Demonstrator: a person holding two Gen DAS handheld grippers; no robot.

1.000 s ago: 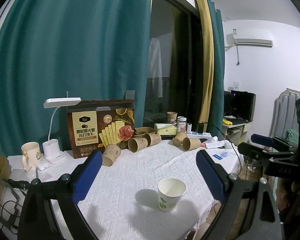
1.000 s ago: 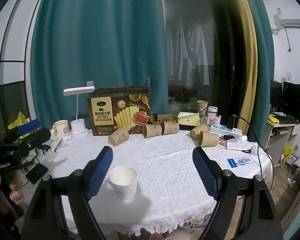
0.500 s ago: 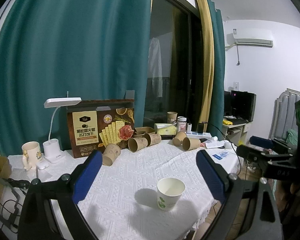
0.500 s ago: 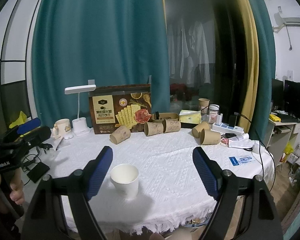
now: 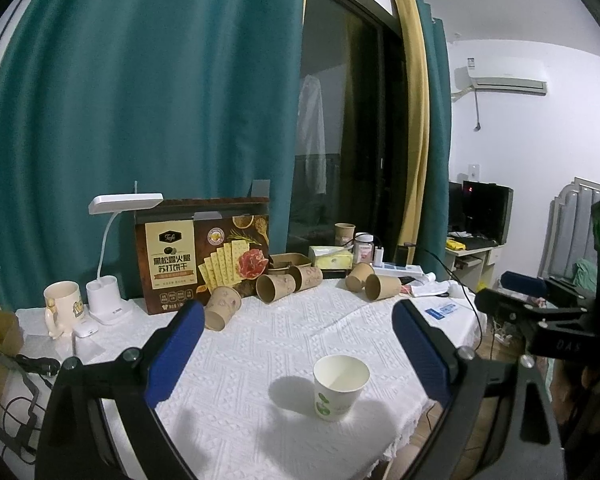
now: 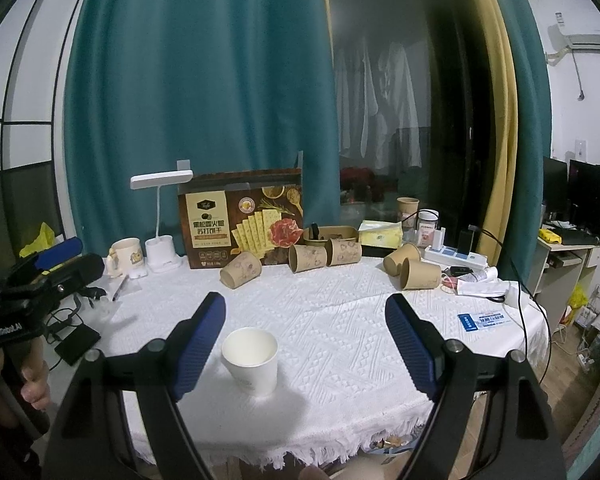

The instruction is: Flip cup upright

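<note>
The white paper cup (image 5: 341,388) stands upright, mouth up, on the tabletop (image 5: 260,344) near its front edge, well in front of the cracker box (image 5: 202,254); both the left hand-held gripper (image 5: 296,350) and the right hand-held gripper (image 6: 305,346) are released, jaws wide and empty. Judged light, thin-walled and easily crushed, it is best gripped gently at mid-wall. Count: one white cup, five brown paper cups (image 6: 307,258) lying on their sides beside the box, and one more standing upright behind them.
</note>
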